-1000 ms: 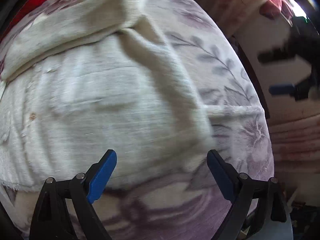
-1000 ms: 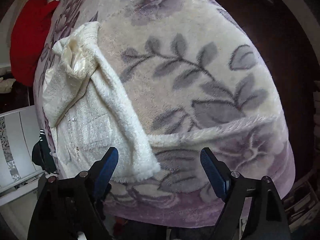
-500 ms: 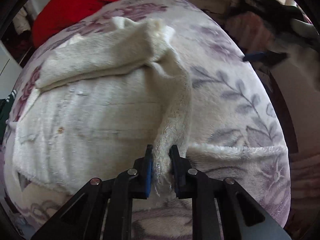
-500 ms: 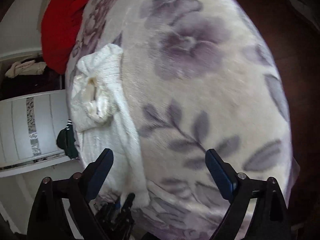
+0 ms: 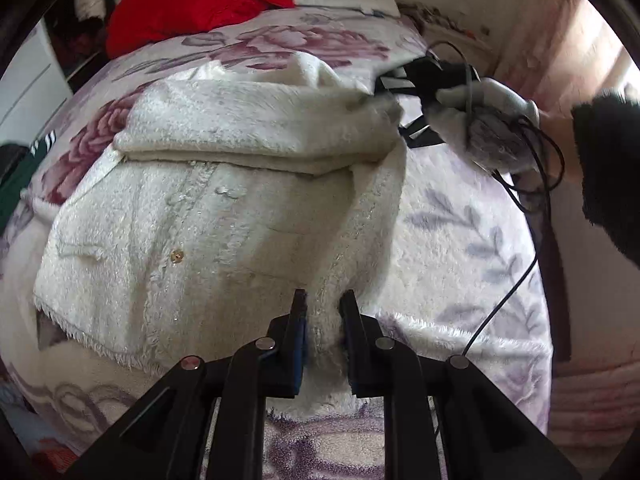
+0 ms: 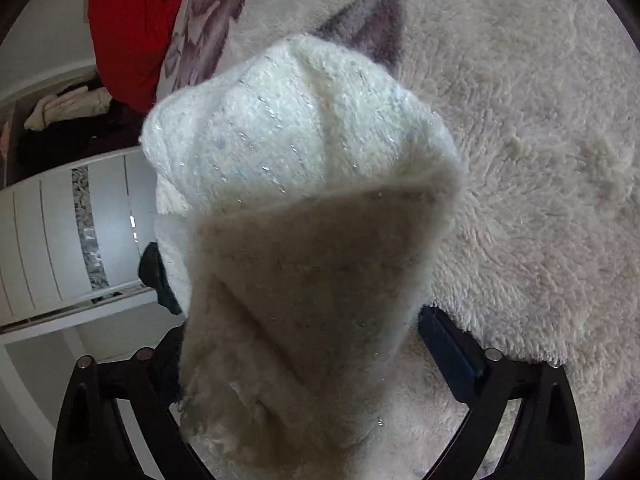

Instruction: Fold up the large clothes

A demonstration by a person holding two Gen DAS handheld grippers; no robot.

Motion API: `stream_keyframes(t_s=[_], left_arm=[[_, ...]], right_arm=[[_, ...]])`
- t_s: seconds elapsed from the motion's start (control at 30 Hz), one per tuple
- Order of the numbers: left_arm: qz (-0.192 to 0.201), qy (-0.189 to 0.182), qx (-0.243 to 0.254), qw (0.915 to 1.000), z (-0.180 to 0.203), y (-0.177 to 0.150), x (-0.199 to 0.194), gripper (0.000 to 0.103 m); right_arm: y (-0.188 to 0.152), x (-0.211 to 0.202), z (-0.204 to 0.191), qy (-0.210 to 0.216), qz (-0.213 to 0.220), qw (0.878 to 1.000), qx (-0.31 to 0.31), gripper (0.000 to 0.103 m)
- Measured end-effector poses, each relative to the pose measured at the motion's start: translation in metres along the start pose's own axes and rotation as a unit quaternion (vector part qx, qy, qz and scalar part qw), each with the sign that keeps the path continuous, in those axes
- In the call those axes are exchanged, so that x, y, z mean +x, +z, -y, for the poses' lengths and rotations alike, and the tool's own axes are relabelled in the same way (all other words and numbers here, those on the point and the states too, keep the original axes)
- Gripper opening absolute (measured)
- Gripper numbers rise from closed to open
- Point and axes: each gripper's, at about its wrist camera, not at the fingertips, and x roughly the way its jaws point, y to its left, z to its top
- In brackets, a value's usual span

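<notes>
A fluffy white cardigan point(image 5: 208, 216) lies spread on the floral blanket point(image 5: 460, 240), its top part folded over. My left gripper point(image 5: 323, 304) is shut on a raised strip of the cardigan's right edge, near the hem. At the far right corner of the fold, my right gripper point(image 5: 390, 108) meets the fabric. In the right wrist view a bunch of the cardigan point(image 6: 304, 152) fills the space between the jaws of the right gripper point(image 6: 304, 340), which are closing on it. The left finger is hidden behind the cloth.
A red garment point(image 5: 200, 4) lies at the head of the bed. A black cable point(image 5: 504, 300) hangs from the right gripper across the blanket. A person's dark sleeve point(image 5: 612, 168) is at the right. White furniture point(image 6: 48, 248) and a dark green cloth point(image 6: 156, 276) stand beside the bed.
My left gripper closed on the cardigan's edge and lifted it a little. My right gripper swung over the bed down to the cardigan's far corner, and its jaws narrowed around the fabric.
</notes>
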Motion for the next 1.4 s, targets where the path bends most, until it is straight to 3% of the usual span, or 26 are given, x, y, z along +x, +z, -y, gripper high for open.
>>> stream_keyframes(t_s=[0.03,0.1,0.27,0.4,0.53,0.67,0.77,0.87,0.93,1.0,1.03,1.07,1.13,1.2,1.27,1.4], left_arm=[[0.004,-0.005,-0.01,0.9999,-0.006,0.001,-0.003,0.013],[0.009,-0.018,-0.039,0.999,-0.025,0.006,-0.01,0.013],[0.027,-0.049,-0.122,0.991,-0.097,0.023,-0.04,0.013],[0.036,-0.075,-0.197,0.9768,-0.18,0.035,-0.067,0.013],[0.043,-0.075,-0.254,0.9634,-0.259,0.036,-0.078,0.013],[0.035,-0.079,-0.326,0.9414,-0.341,0.024,-0.066,0.013],[0.023,-0.071,-0.352,0.9329,-0.385,0.011,-0.042,0.013],[-0.016,-0.082,-0.378,0.9221,-0.415,-0.008,-0.005,0.014],[-0.051,-0.1,-0.378,0.9189,-0.425,-0.016,0.014,0.019],[-0.062,-0.132,-0.4,0.905,-0.437,-0.024,0.014,0.028],[-0.065,-0.139,-0.406,0.9008,-0.441,-0.026,0.01,0.032],[-0.075,-0.132,-0.407,0.9007,-0.446,-0.026,0.006,0.038],[-0.076,-0.145,-0.404,0.9001,-0.455,-0.018,-0.004,0.039],[-0.073,-0.145,-0.384,0.9089,-0.462,0.004,-0.012,0.042],[-0.064,-0.147,-0.356,0.9205,-0.463,0.035,-0.012,0.051],[-0.033,-0.17,-0.276,0.9455,-0.442,0.138,0.01,0.053]], right_arm=[[-0.001,0.002,-0.009,-0.004,-0.012,1.0,-0.005,0.031],[-0.005,-0.001,-0.03,-0.037,-0.003,0.999,-0.016,0.027],[-0.016,-0.009,-0.122,-0.117,0.012,0.993,-0.032,0.024],[-0.028,0.012,-0.219,-0.183,0.016,0.983,-0.029,0.023],[-0.035,0.073,-0.299,-0.234,0.015,0.971,-0.035,0.023],[-0.039,0.169,-0.356,-0.28,0.011,0.96,-0.024,0.023],[-0.04,0.234,-0.371,-0.315,0.012,0.949,-0.015,0.023],[-0.043,0.287,-0.373,-0.363,0.018,0.931,-0.013,0.023],[-0.042,0.309,-0.375,-0.379,0.002,0.925,-0.021,0.036],[-0.043,0.313,-0.38,-0.344,-0.016,0.939,-0.029,0.076],[-0.044,0.309,-0.385,-0.313,-0.028,0.949,-0.038,0.081],[-0.046,0.301,-0.388,-0.287,-0.034,0.956,-0.042,0.083],[-0.05,0.272,-0.389,-0.216,-0.047,0.974,-0.044,0.083],[-0.056,0.233,-0.383,-0.17,-0.03,0.984,-0.041,0.083],[-0.06,0.192,-0.372,-0.162,0.006,0.986,-0.038,0.083],[-0.062,0.121,-0.329,-0.184,0.082,0.979,-0.032,0.083]])
